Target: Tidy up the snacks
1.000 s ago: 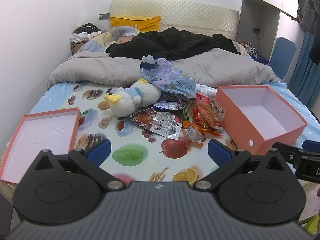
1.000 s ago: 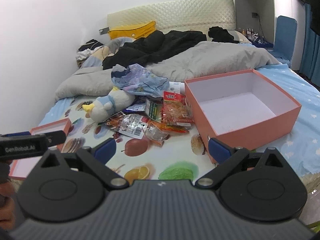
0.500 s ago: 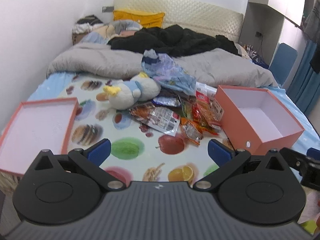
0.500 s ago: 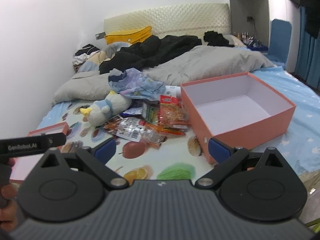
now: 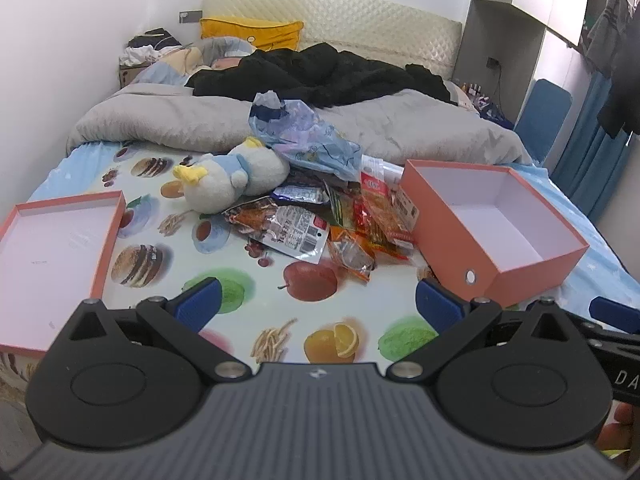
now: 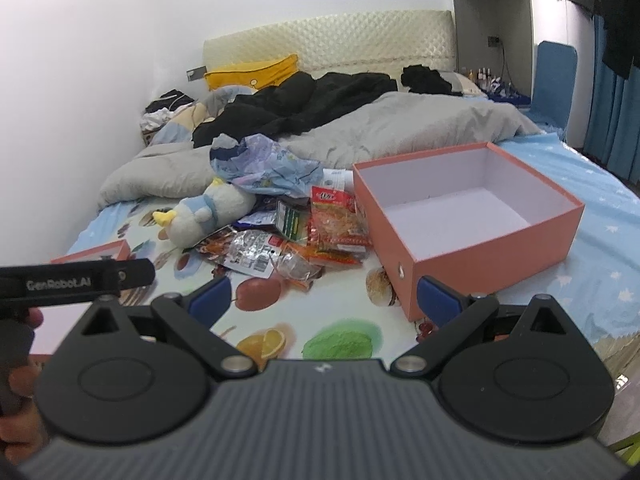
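Observation:
A heap of snack packets (image 5: 320,224) (image 6: 296,236) lies in the middle of the fruit-print sheet, touching the left wall of an open salmon box (image 5: 532,260) (image 6: 492,260). The box is empty inside. Its lid (image 5: 52,248) (image 6: 92,254) lies upside down at the left edge of the bed. My left gripper (image 5: 318,304) is open and empty, hovering over the bed's near edge, short of the packets. My right gripper (image 6: 324,300) is open and empty too, with its right finger close in front of the box's near corner.
A white plush duck (image 5: 232,180) and a crumpled blue plastic bag (image 5: 304,140) lie behind the packets. Farther back are a grey duvet (image 5: 400,132) and black clothes (image 5: 320,76). A blue chair (image 5: 540,116) stands to the right of the bed.
Both grippers have risen and moved a little forward over the bed's near edge, so the packets and box sit lower in view. Both stayed open; nothing on the bed has moved.

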{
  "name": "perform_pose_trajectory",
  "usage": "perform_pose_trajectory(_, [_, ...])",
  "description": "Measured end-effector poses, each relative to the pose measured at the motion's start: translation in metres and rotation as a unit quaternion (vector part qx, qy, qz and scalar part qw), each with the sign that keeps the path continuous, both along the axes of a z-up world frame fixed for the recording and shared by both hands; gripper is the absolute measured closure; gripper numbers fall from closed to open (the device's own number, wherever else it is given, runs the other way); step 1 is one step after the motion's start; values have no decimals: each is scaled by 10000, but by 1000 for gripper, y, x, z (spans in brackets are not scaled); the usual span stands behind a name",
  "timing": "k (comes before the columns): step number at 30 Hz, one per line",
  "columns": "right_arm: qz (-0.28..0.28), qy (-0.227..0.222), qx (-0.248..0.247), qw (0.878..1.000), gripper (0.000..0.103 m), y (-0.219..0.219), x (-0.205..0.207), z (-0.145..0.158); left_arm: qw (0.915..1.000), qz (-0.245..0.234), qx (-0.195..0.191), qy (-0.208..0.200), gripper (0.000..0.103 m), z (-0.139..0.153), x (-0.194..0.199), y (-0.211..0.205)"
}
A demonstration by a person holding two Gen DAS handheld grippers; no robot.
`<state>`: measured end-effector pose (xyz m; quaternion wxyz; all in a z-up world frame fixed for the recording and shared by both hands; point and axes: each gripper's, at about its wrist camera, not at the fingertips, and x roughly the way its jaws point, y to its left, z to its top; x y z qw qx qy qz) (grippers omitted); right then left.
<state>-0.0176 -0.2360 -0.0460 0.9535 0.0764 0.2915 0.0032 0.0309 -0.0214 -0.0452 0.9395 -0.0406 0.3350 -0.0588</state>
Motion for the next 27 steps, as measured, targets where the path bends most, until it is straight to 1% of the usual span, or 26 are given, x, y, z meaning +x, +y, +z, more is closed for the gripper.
perform_pose_trajectory(3, [-58,86,38,9999,3,-3,-1,-4,10000,15,83,23,0,-2,-2,1])
perform_pose_trajectory(7, [12,81,224,9997,3,-5,-3,-4,9999,80,12,105,0,-5,-2,9])
perform_pose_trajectory(10, [30,39,176,9998,3,-4,-3,-3,9997,122,-31,194,0,-8,0,12])
perform_pose_trajectory(15, [109,108,182,9997,3,-3,1,-6,9996,98,-69,257,0,-11,7,12])
perform_pose_trajectory(19, [155,156,110,9997,4,-1,9,-10,9991,82,-58,403,0,-20,22,12])
perform_pose_trajectory(22, [162,260,109,9995,8,0,20,-16,9985,69,-95,534,0,-29,37,13])
perform_pose_trajectory(27, [245,468,97,9986,12,1,44,-29,9970,134,-187,744,0,-50,67,17])
